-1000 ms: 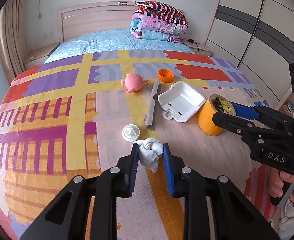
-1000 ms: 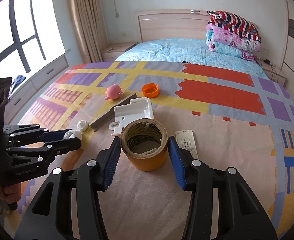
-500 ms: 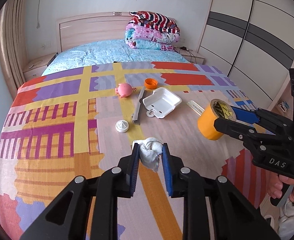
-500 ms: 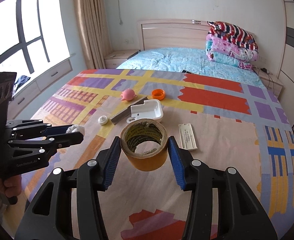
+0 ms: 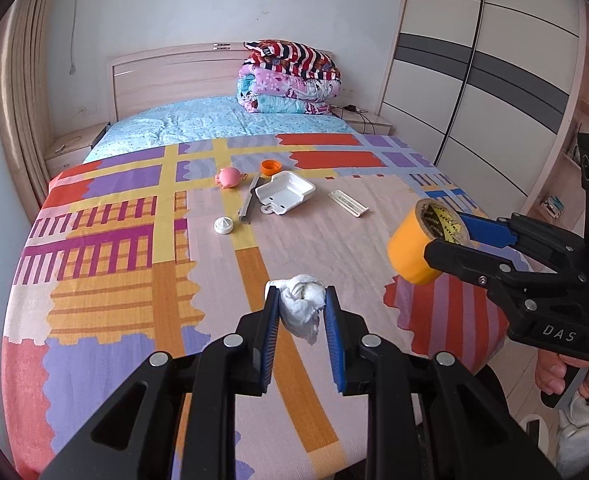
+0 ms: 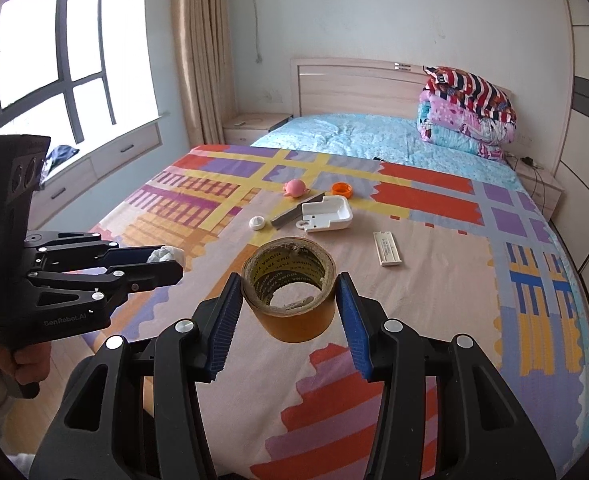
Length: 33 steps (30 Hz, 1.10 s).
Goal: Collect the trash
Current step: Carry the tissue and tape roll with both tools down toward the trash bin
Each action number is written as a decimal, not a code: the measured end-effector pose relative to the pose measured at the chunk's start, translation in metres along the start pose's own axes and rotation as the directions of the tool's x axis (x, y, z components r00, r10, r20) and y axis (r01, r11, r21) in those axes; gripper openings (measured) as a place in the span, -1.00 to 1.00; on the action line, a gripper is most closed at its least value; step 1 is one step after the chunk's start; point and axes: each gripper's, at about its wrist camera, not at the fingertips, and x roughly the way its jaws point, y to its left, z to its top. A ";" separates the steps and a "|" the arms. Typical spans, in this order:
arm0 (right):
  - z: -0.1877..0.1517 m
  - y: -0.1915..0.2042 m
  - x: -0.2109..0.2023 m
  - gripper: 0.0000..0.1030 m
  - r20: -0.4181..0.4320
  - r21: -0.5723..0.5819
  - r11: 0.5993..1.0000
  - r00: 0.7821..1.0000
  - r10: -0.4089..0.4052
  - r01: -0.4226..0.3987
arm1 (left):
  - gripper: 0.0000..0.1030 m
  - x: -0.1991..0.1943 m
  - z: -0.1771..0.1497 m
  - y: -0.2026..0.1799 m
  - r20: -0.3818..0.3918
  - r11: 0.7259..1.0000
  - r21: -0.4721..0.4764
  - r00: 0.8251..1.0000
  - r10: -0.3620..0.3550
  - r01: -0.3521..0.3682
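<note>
Left gripper (image 5: 299, 308) clamped on a crumpled white tissue wad (image 5: 302, 309), held clear above the patterned blanket (image 5: 106, 280). Right gripper (image 6: 289, 300) clamped on an orange tape roll (image 6: 290, 296), blue pads pressing both sides, roll lifted off the blanket.

Landmark: white foam tray (image 5: 285, 194) mid-blanket.
- Grey strip (image 5: 249, 202) lies against the tray's left side.
- Orange cap (image 5: 272, 166) just beyond the tray, toward the headboard.
- Pink toy (image 5: 228, 177) left of the cap.
- White round lid (image 5: 224, 225) nearer the camera than the tray, left of the strip.
- White flat card (image 5: 348, 203) right of the tray, apart from it.

Left wrist view only: wardrobe doors (image 5: 474, 80), the tape's outer orange wall side-on, a hand (image 5: 574, 376) on the right gripper's handle.
Right wrist view only: window (image 6: 46, 52), curtain (image 6: 202, 48), the roll's hollow core with printed lettering.
</note>
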 end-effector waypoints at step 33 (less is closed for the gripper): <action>-0.149 0.062 -0.022 -0.07 -0.205 0.055 0.980 0.959 0.198 -0.190 | -0.58 -0.011 -0.150 -0.039 -0.238 0.996 -0.014 0.967 -0.094 0.094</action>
